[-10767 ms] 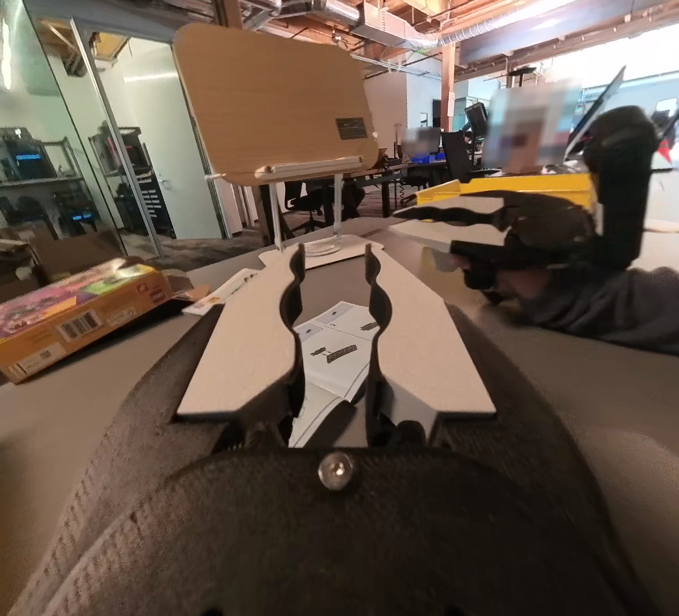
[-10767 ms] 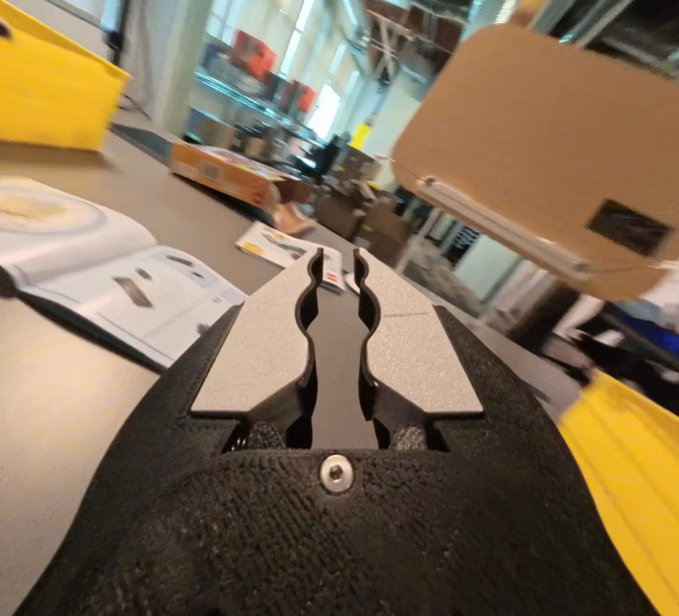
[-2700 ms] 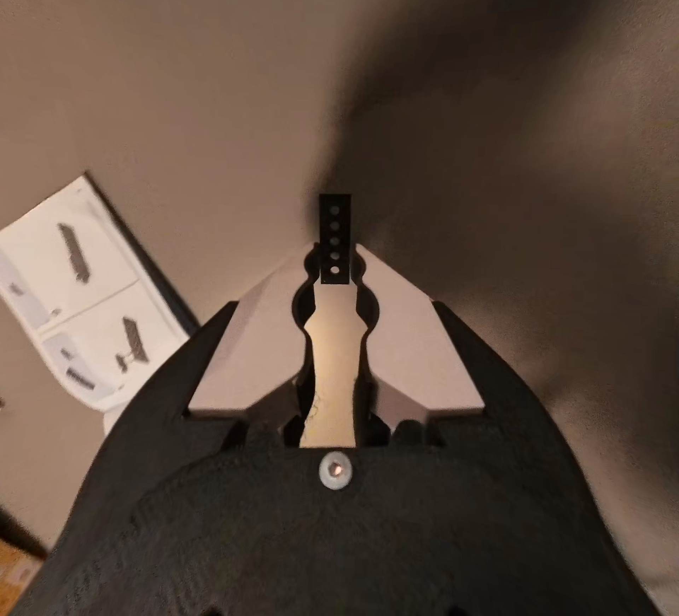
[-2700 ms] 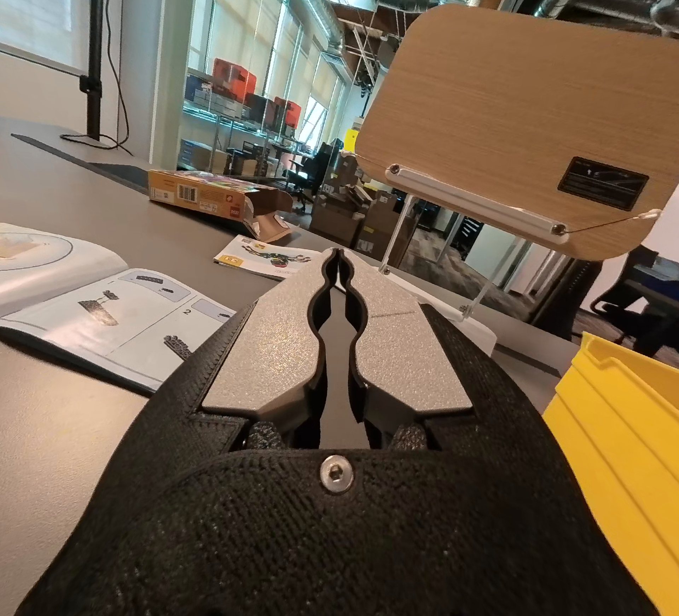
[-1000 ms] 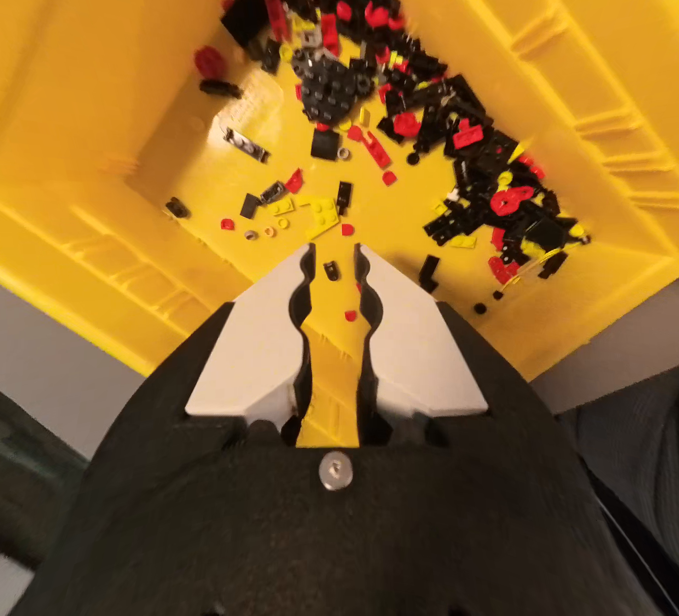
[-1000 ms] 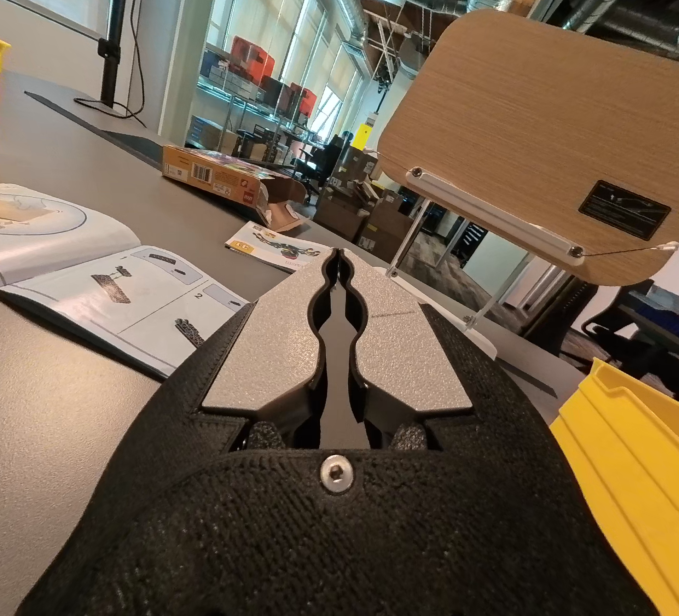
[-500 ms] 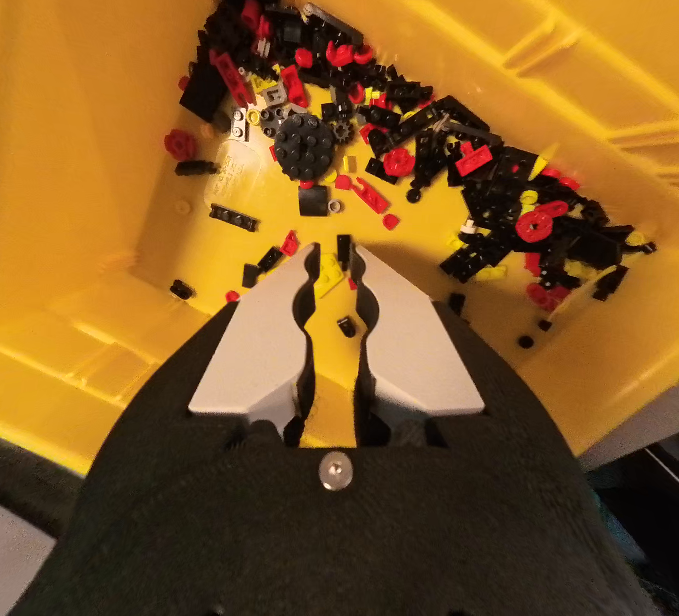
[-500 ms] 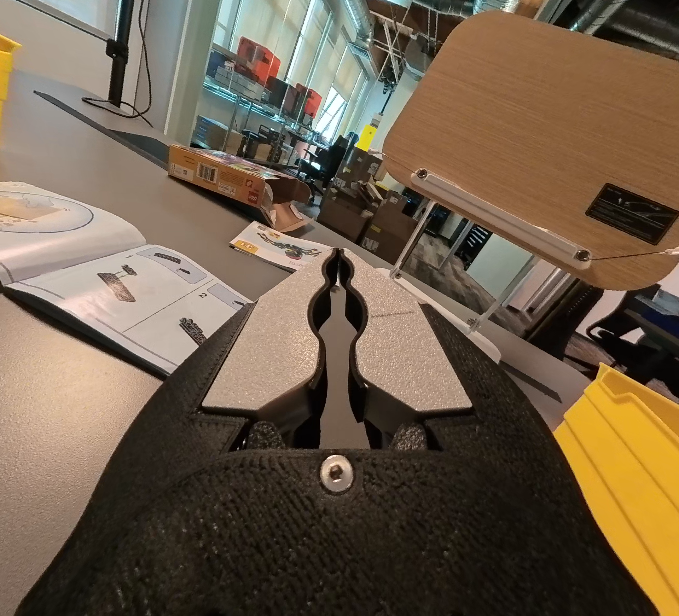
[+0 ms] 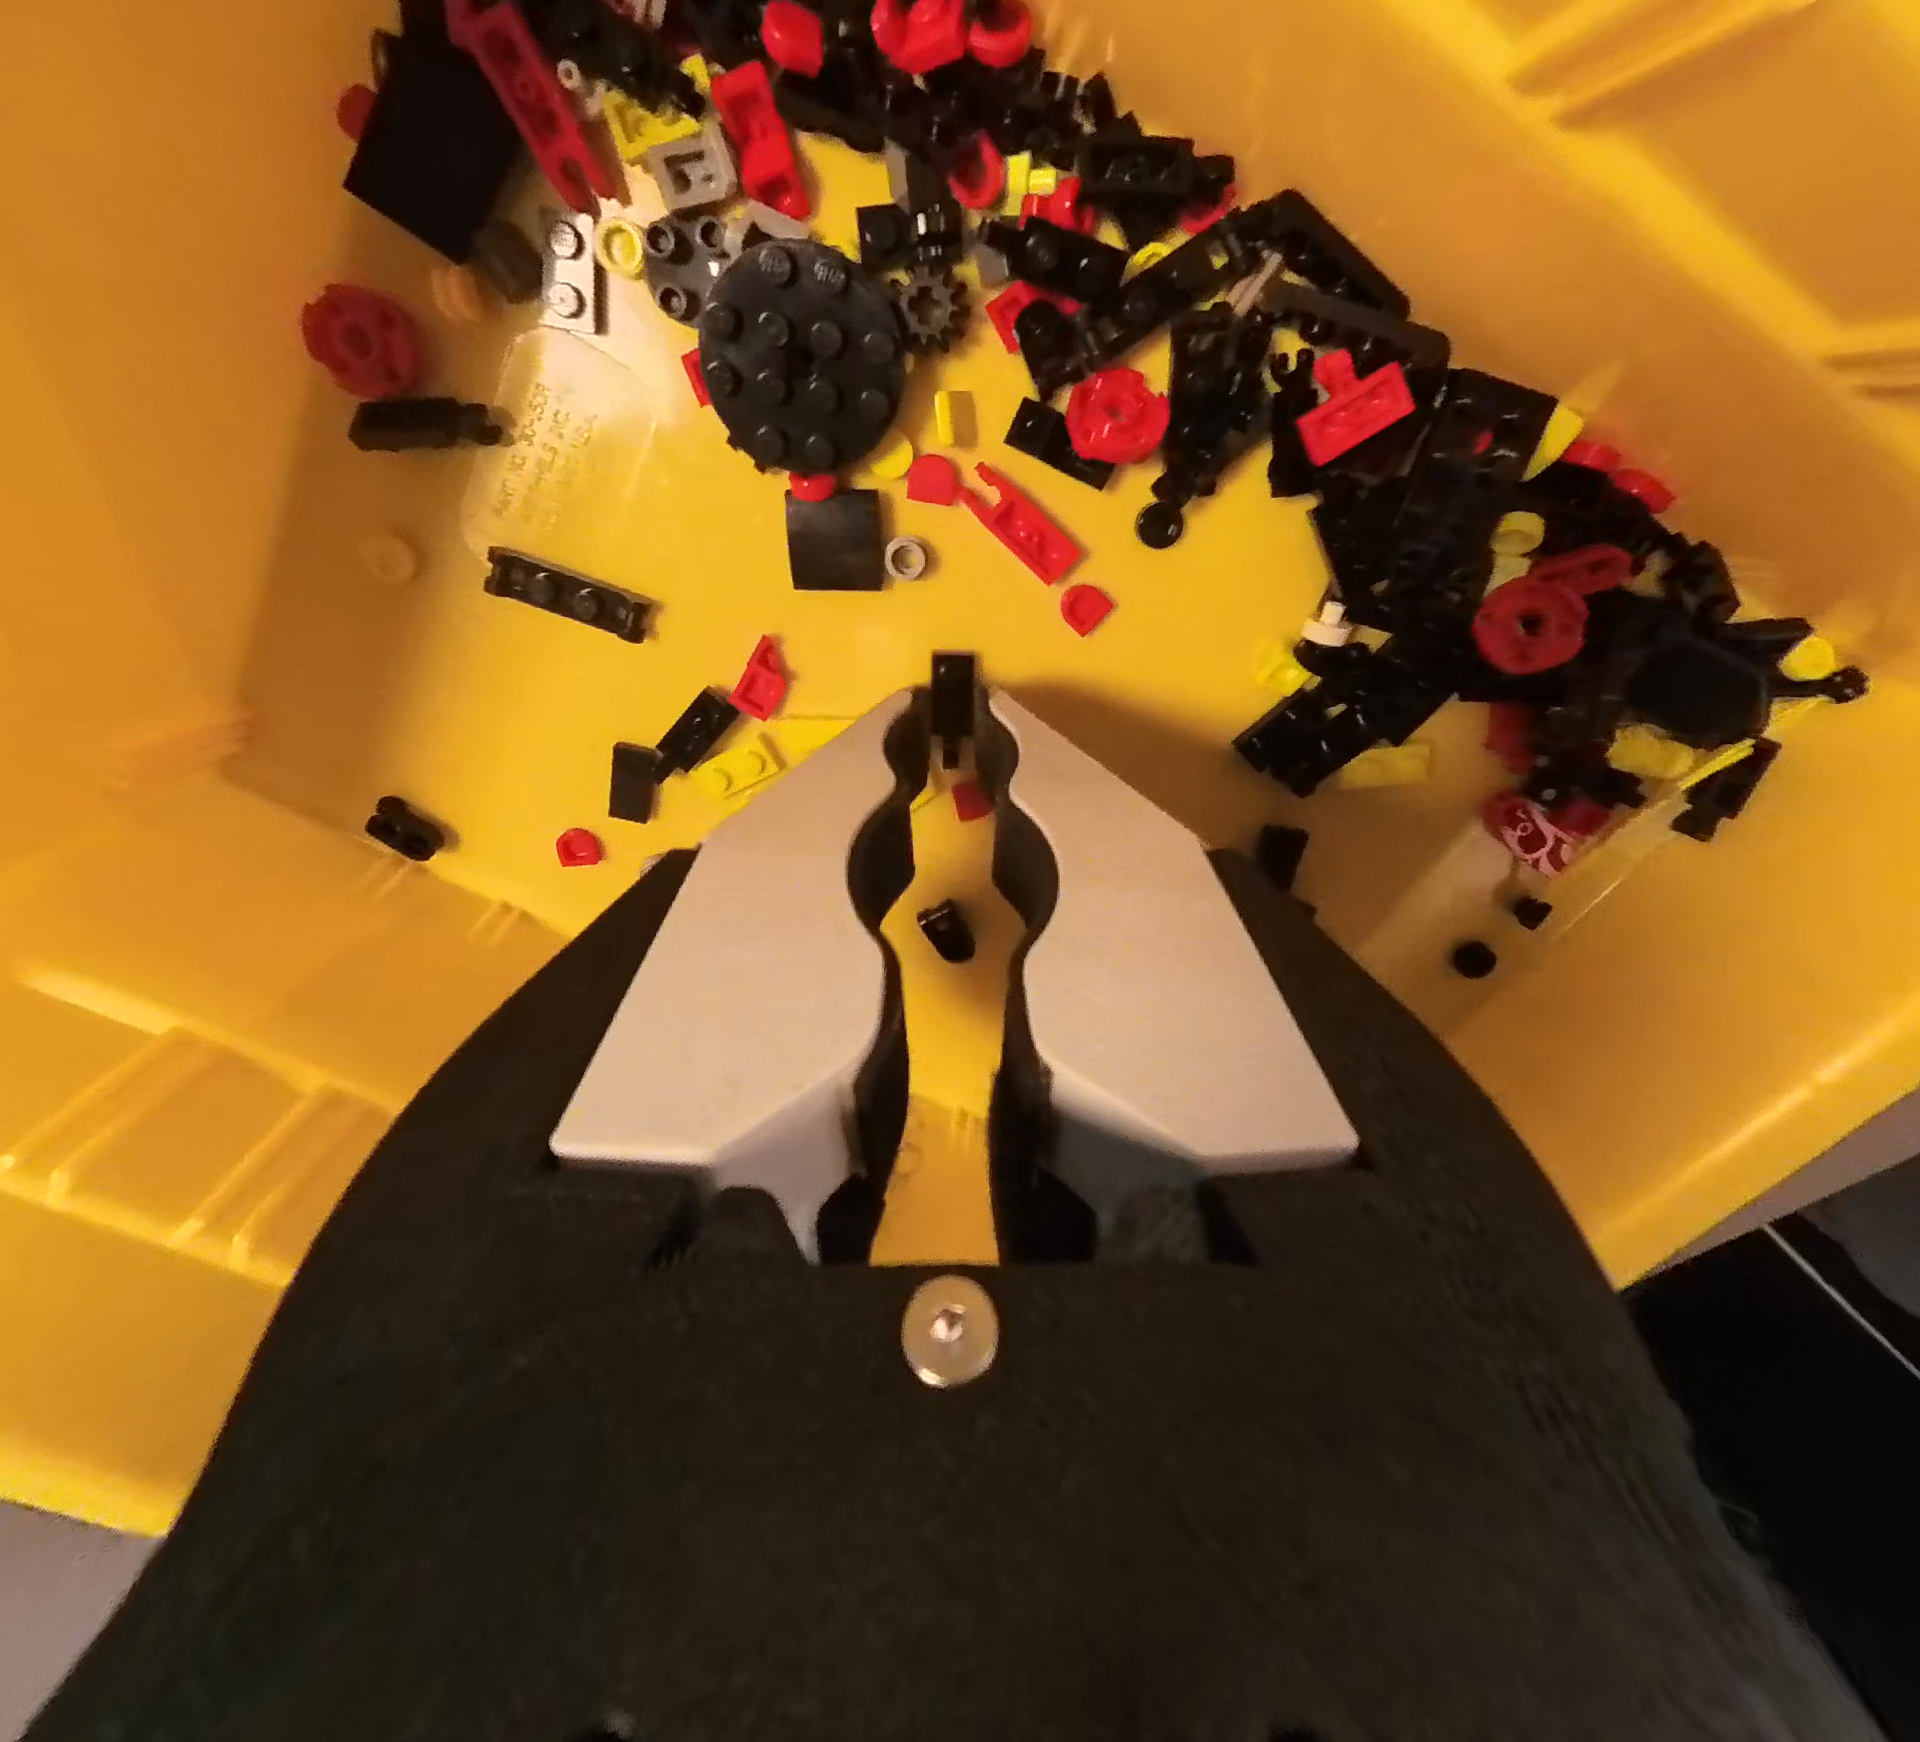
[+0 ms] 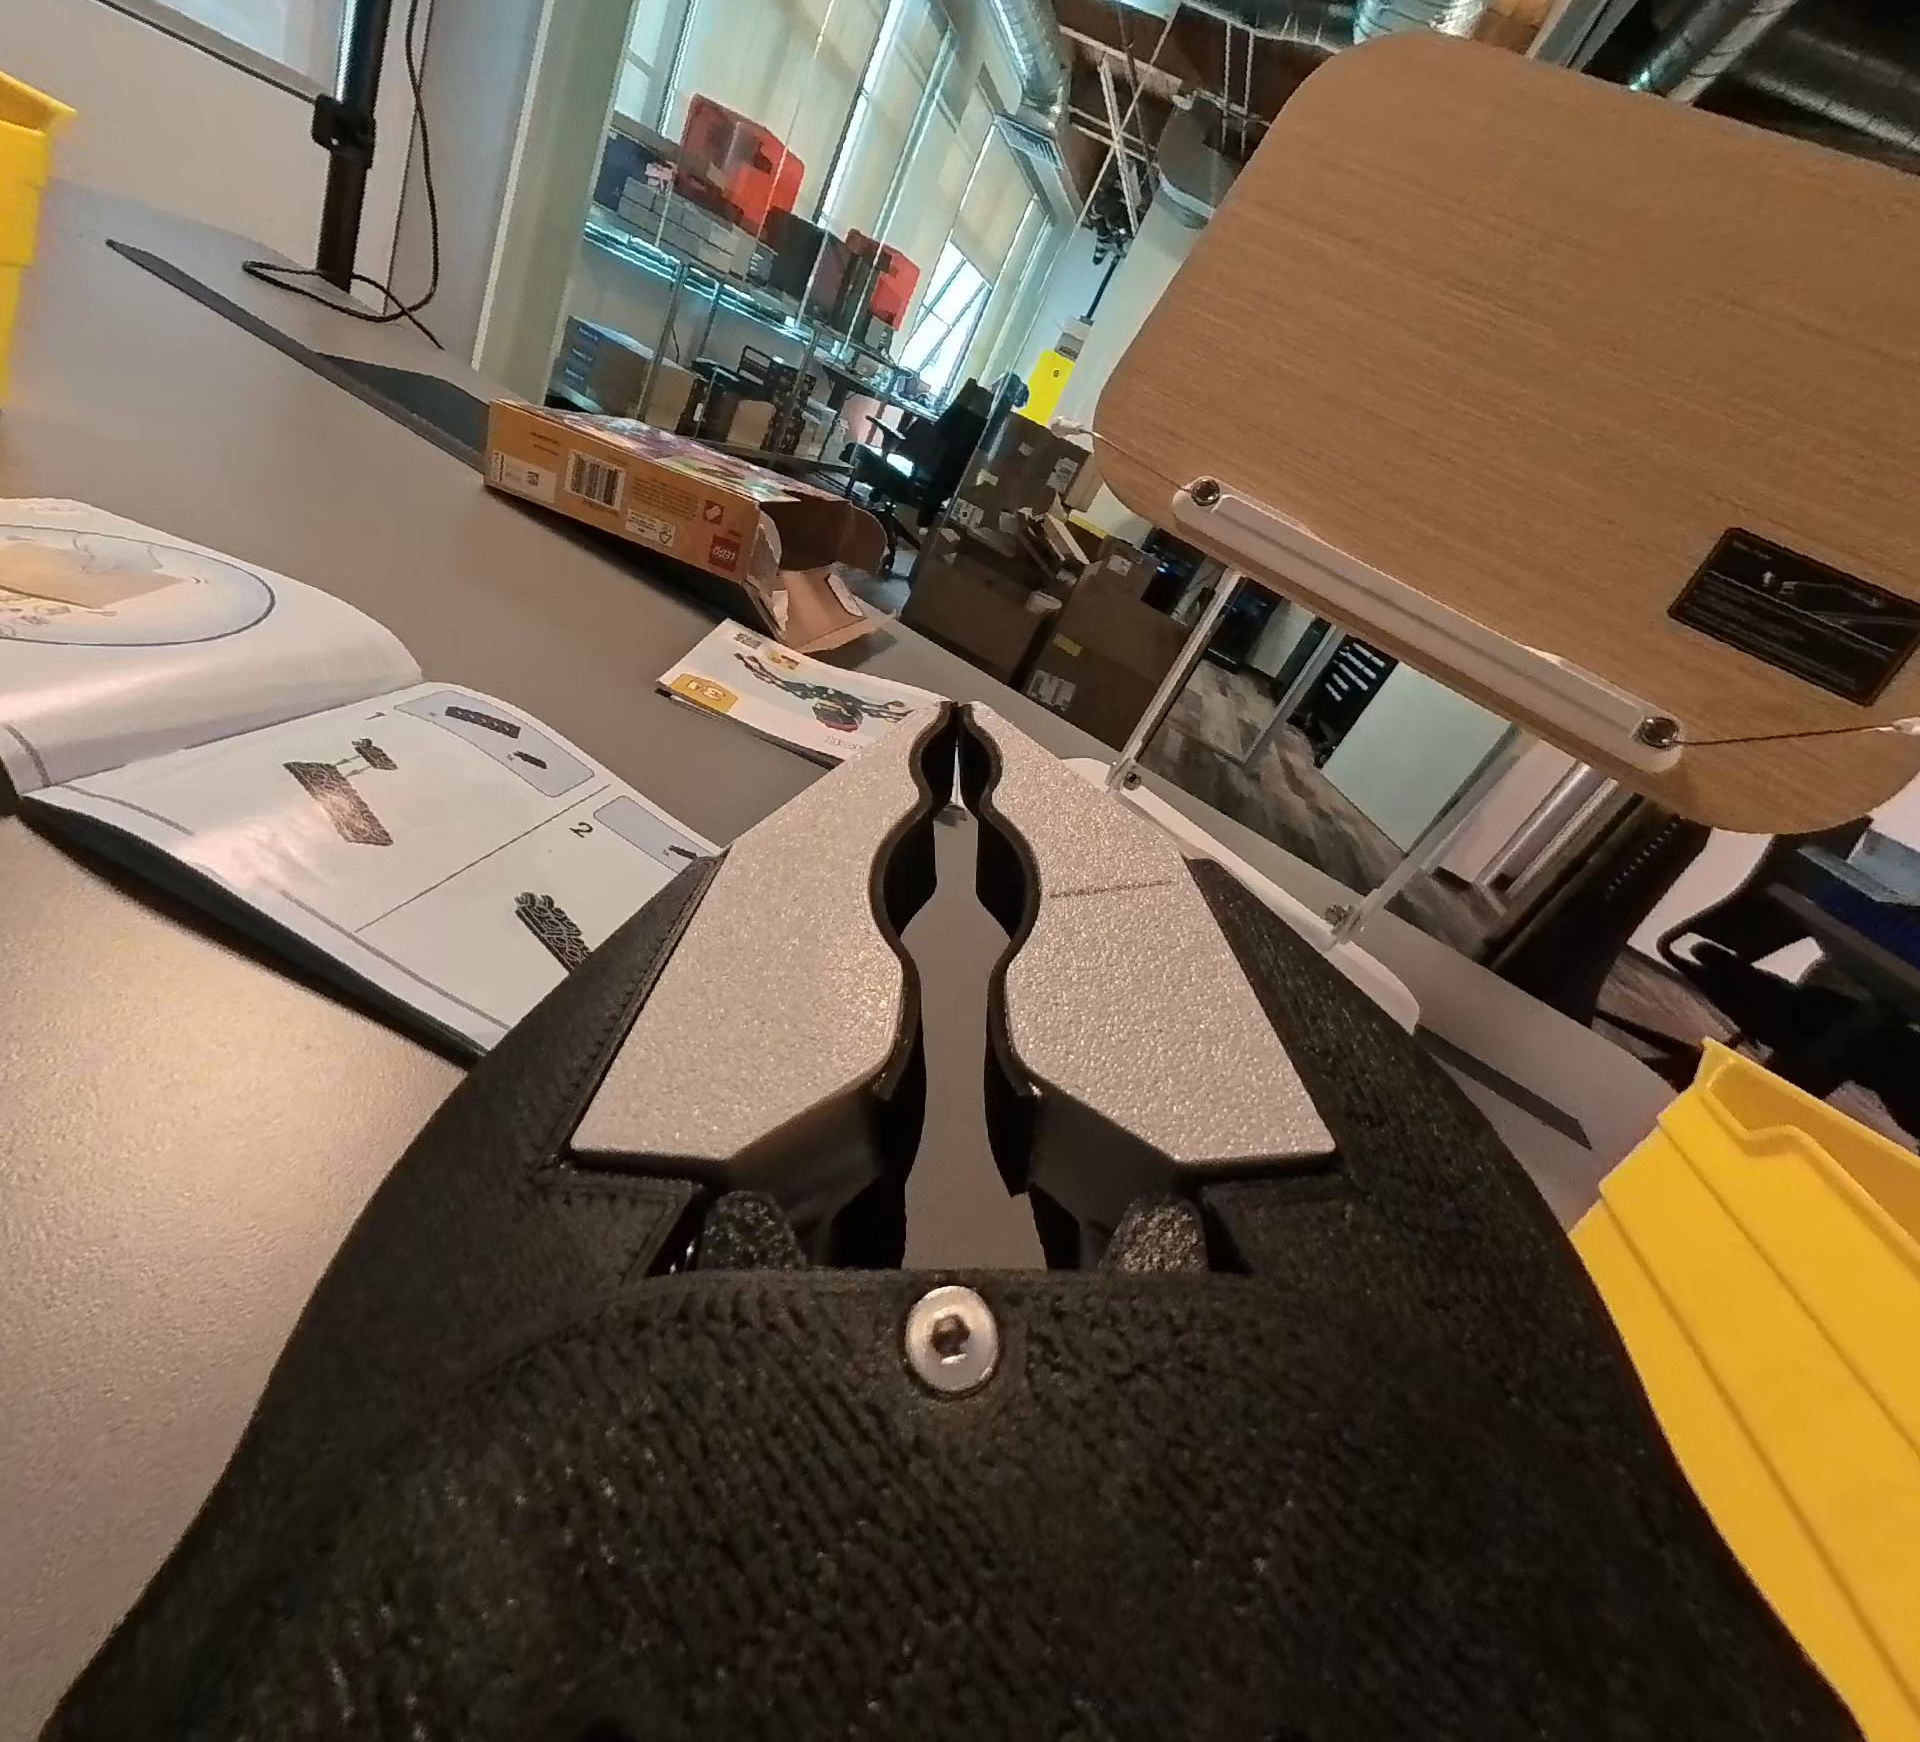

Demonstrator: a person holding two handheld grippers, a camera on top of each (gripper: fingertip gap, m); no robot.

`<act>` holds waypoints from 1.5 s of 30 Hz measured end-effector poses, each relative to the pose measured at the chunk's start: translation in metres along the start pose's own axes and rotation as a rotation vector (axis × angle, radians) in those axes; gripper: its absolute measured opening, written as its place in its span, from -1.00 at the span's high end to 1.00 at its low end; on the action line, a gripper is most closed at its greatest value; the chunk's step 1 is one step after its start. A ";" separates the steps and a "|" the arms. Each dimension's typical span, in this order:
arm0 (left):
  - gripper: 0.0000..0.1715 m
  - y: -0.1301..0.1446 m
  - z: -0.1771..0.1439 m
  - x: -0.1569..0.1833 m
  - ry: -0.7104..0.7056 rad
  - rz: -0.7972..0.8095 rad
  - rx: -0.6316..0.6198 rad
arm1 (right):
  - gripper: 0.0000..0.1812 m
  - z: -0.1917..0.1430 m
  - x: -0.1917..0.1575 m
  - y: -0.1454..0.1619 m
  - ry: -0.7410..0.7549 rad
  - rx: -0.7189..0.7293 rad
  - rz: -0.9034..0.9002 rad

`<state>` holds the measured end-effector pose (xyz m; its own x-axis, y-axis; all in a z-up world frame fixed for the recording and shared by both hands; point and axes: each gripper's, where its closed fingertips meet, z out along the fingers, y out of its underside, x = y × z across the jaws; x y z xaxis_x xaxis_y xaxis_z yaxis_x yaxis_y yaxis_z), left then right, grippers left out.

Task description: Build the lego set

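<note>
Inside the yellow bin (image 9: 260, 913), the left claw (image 9: 953, 716) is pinched on one small black lego piece (image 9: 952, 690) at its tips, just above the bin floor, with scattered red, black and yellow bricks (image 9: 1351, 487) and one round black studded plate (image 9: 798, 362) beyond. The right claw (image 10: 956, 736), tips nearly touching and empty, hovers low over the grey tabletop (image 10: 208, 1121). Past it lie one open instruction booklet (image 10: 312, 799), one leaflet (image 10: 790, 700), one opened lego box (image 10: 644, 497) and one wooden book stand (image 10: 1538, 404).

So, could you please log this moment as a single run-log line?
left gripper: shut on small black piece in yellow bin | right gripper: shut, empty, over grey table | instruction booklet: open
</note>
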<state>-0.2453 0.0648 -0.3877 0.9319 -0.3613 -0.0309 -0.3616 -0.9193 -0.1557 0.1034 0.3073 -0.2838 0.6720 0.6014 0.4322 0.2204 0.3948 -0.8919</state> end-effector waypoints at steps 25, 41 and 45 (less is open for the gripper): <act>0.92 -0.184 0.005 0.237 0.188 0.746 0.129 | 1.00 -0.001 0.000 -0.002 -0.011 0.018 0.028; 0.50 -0.179 -0.015 0.217 0.220 0.630 0.192 | 1.00 -0.002 -0.002 -0.003 -0.019 0.021 0.021; 0.46 -0.158 -0.055 0.166 0.130 0.511 0.248 | 1.00 -0.002 -0.002 -0.003 -0.021 0.021 0.019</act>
<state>-0.0349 0.1415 -0.3141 0.6243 -0.7799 -0.0442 -0.7325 -0.5649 -0.3799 0.1024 0.3037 -0.2822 0.6610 0.6228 0.4185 0.1928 0.3980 -0.8969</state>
